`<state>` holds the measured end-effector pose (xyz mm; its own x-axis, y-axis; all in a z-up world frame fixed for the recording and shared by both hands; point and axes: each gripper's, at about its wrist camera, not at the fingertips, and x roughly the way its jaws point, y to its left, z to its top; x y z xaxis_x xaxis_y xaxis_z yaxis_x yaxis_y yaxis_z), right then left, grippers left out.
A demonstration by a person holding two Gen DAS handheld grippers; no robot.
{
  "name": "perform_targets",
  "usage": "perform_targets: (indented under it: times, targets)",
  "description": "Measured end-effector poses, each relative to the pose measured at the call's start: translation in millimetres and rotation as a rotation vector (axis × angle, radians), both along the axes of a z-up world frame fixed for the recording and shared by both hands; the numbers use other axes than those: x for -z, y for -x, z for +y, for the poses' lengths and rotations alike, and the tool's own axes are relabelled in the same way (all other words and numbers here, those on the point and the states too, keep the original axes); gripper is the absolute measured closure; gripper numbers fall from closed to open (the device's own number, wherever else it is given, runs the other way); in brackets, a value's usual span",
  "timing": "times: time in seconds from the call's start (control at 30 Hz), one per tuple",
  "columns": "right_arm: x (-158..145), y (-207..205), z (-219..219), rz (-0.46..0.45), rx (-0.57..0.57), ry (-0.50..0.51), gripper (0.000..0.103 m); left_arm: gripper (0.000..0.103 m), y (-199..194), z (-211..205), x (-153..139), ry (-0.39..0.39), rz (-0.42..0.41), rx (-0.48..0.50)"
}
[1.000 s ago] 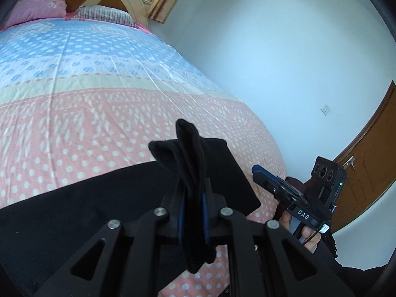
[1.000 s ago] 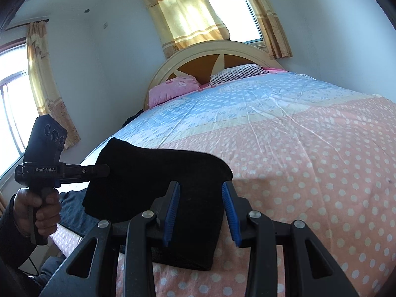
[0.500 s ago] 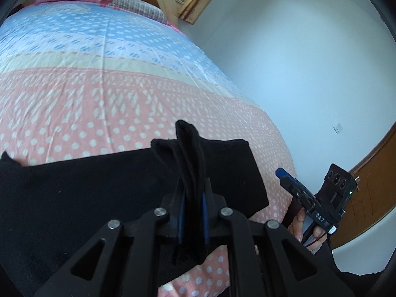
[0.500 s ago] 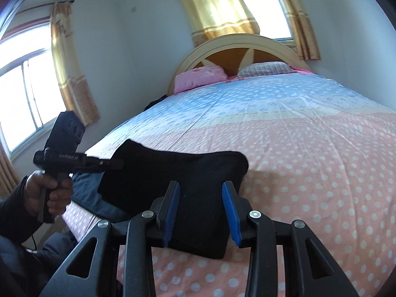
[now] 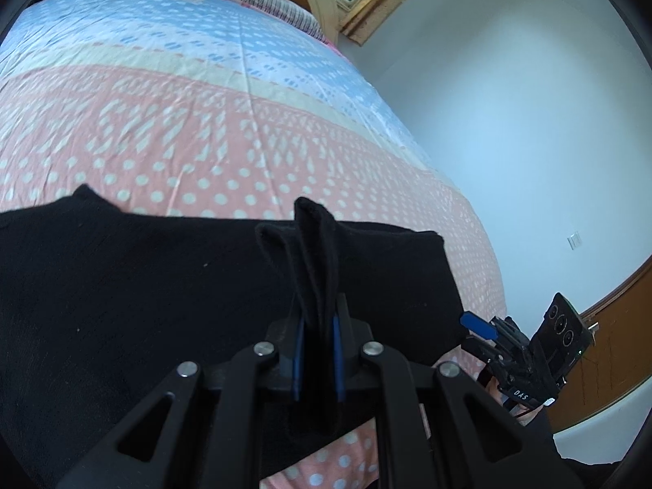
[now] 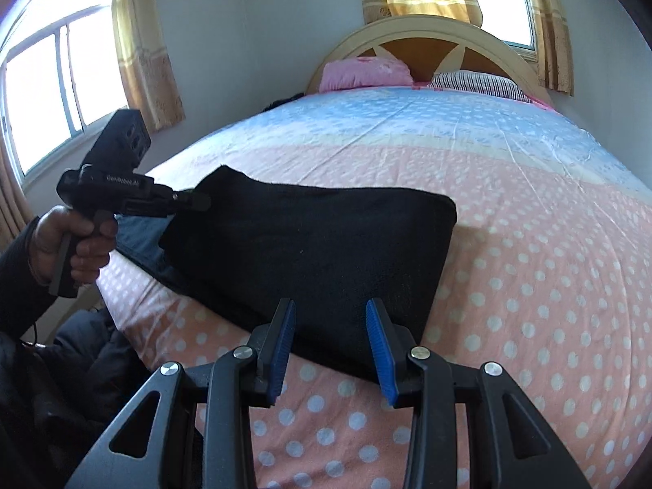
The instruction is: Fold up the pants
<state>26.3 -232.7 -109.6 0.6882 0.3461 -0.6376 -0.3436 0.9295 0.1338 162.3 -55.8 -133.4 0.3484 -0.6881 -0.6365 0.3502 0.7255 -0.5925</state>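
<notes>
Black pants (image 6: pixel 318 244) lie folded into a thick rectangle near the foot of the bed; they also show in the left wrist view (image 5: pixel 142 285). My left gripper (image 5: pixel 318 358) is shut on a bunched corner of the pants, which sticks up between its blue pads. In the right wrist view the left gripper (image 6: pixel 191 201) holds the pants' far left corner. My right gripper (image 6: pixel 330 338) is open and empty, just in front of the pants' near edge. The right gripper also shows in the left wrist view (image 5: pixel 481 326), at the pants' right end.
The bed (image 6: pixel 529 224) has a pink and blue dotted cover. A pink pillow (image 6: pixel 366 73) and a striped pillow (image 6: pixel 476 81) lie at the headboard. Blue jeans (image 6: pixel 138 236) lie under the pants at the left. Dark clothes (image 6: pixel 81 350) lie beside the bed. A wooden door (image 5: pixel 611 346) stands right.
My left gripper has swung with the pants corner, and the pants now spread wider across its view. My right gripper has stayed open and drawn back slightly from the pants.
</notes>
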Motion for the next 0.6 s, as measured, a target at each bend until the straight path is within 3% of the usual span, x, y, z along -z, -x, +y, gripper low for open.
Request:
perform_targets:
  times: [0.27, 0.43, 0.6]
  targets:
    - [7, 0, -2, 0.027, -0.005, -0.012, 0.061, 0.088, -6, 1, 20, -0.053, 0.004, 0.000]
    - [-9, 4, 1, -0.016, 0.016, -0.035, 0.060, 0.083, -5, 2, 19, -0.069, -0.024, 0.003]
    - [-16, -3, 24, -0.018, -0.039, -0.048, 0.058, 0.072, -2, 10, 12, -0.090, -0.050, -0.014]
